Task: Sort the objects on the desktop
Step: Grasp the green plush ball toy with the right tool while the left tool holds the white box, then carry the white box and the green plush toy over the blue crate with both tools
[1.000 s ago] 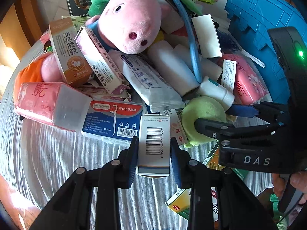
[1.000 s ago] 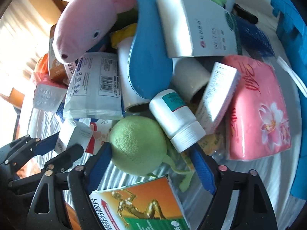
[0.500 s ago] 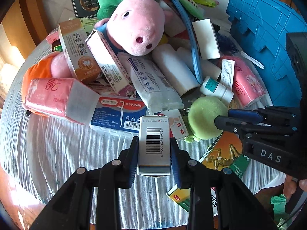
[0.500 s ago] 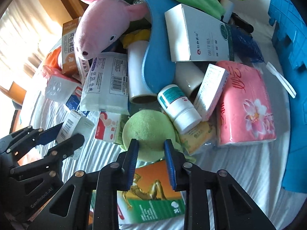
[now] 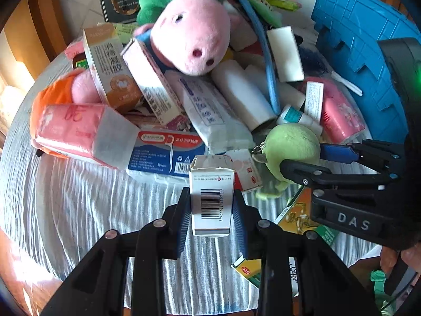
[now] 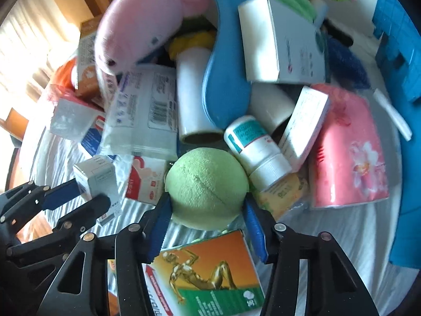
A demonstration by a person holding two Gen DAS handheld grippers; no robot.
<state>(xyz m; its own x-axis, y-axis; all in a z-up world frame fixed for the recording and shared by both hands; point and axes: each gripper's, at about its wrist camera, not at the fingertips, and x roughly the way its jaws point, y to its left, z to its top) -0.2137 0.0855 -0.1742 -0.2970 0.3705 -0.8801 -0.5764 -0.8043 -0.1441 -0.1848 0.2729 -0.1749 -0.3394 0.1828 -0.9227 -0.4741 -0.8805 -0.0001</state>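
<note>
White barcoded box [image 5: 210,208] clamped in left hand-held gripper [image 5: 211,217]; right hand-held gripper [image 6: 206,226], jaws just widening, astride green ball [image 6: 206,188].

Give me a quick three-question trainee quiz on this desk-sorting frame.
1. What is the left hand-held gripper clamped on?
2. True or false: the pink pig plush lies on top of the pile.
3. What lies right beside the green ball? A) white bottle B) mug C) scissors

Key: 1) the barcoded white box; 2) true; 3) A.
</note>
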